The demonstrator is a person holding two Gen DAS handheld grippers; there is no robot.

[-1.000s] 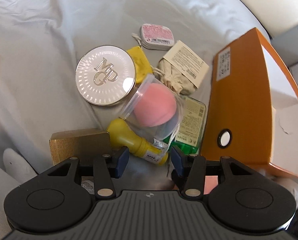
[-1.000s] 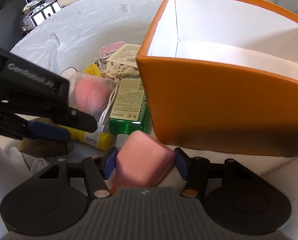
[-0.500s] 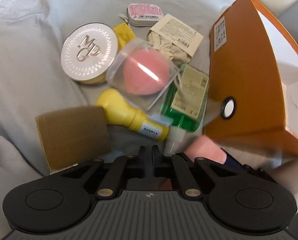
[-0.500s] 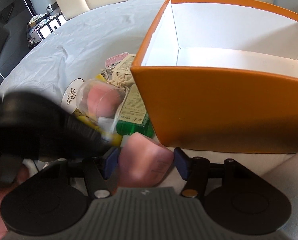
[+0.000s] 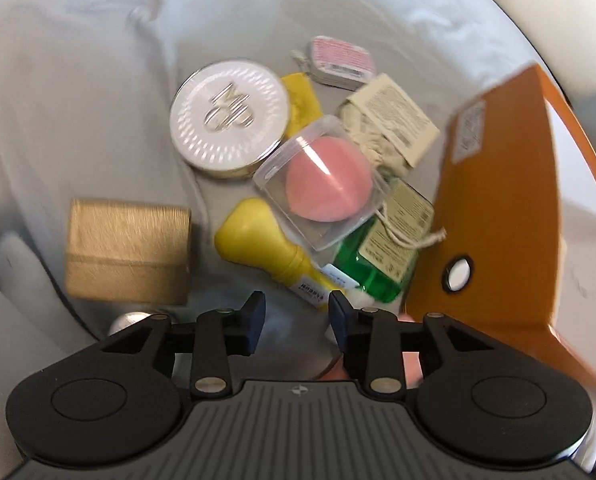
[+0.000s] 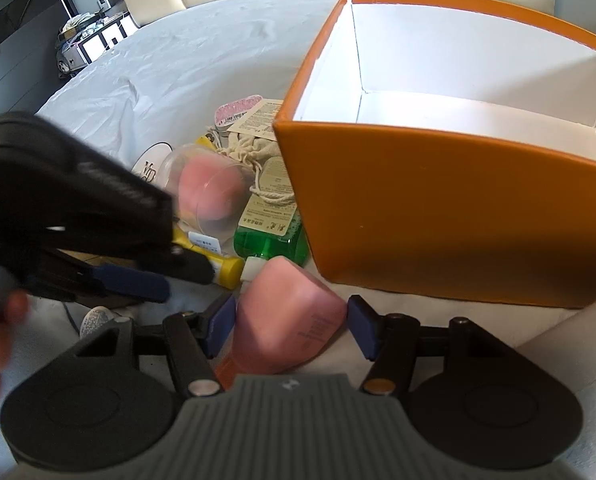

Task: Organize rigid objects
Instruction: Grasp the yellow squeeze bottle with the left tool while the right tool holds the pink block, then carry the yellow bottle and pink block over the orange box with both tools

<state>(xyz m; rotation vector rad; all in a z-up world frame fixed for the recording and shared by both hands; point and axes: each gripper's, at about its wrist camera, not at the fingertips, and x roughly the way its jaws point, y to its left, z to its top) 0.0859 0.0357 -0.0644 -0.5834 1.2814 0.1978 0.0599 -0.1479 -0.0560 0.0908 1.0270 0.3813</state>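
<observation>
Clutter (image 5: 325, 184) — left of box (image 5: 493, 216)

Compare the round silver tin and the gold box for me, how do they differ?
The round silver tin is a flat disc with a raised logo on its lid; the gold box is a plain rectangular block. The tin touches the pile of items; the box sits apart, nearer the left gripper. Both rest closed on the white cloth.

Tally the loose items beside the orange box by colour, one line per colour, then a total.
Yellow: 2, bottle, pouch
Pink: 3, sponge case, tin, bottle
Green: 1, bottle
Gold: 1, box
Silver: 1, compact
Beige: 1, bag
Total: 9
</observation>
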